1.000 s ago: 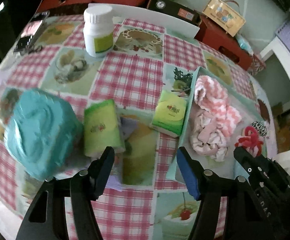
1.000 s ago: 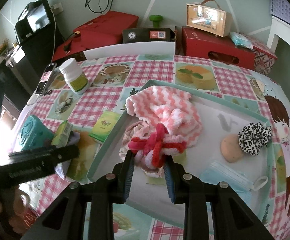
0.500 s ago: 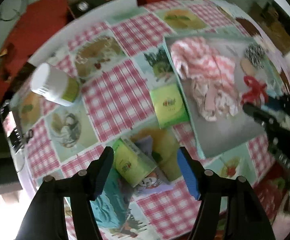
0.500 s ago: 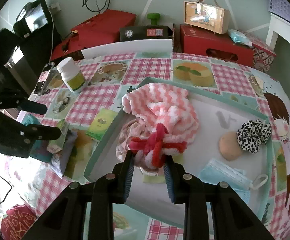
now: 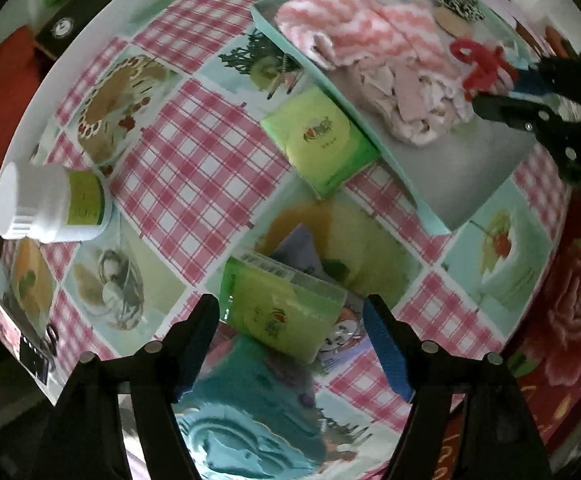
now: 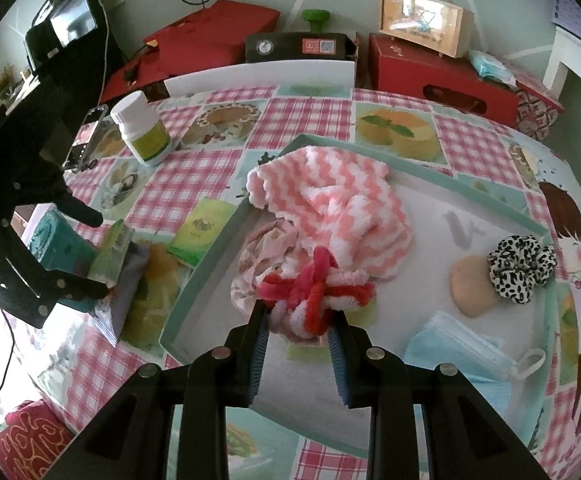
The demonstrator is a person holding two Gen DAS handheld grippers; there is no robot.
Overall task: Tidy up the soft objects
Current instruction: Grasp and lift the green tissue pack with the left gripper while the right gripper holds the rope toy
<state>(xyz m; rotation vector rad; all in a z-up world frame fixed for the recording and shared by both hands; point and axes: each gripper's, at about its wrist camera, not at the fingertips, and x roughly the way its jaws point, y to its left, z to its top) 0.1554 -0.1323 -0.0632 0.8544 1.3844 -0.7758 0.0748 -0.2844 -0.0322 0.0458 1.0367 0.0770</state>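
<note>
1. Across the checked tablecloth [image 6: 302,114] sits the teal-rimmed tray [image 6: 410,158], and it is already filling up: the pink-and-white zigzag cloth [image 6: 330,196] is heaped at its far left corner, with a pale patterned cloth [image 6: 258,252] tucked under it.
2. Smaller soft pieces are in there too: a blue face mask [image 6: 454,348] near the front, a round beige puff [image 6: 470,288] and a leopard-print scrunchie [image 6: 520,264] touching it. By my reading, the bulk of the sorting is done.
3. Over the tray, the right gripper [image 6: 298,324] has its jaws clamped on the red-and-white fluffy knot [image 6: 310,288], raised just above the tray floor. That one looks moments from being set down, though it is not released yet.
4. Left of the tray, work remains: a teal tissue pack [image 5: 250,432], a green tissue pack [image 5: 282,316] lying on a flat lavender pouch [image 5: 298,244], and a second green pack [image 5: 318,142] right beside the tray's edge.
5. Pointing straight down, the left gripper [image 5: 290,344] has its jaws opening, with the green tissue pack between them but not pinched; it grips nothing.
6. One white pill bottle [image 5: 46,208] stands apart; hard, so probably not for the tray.
</note>
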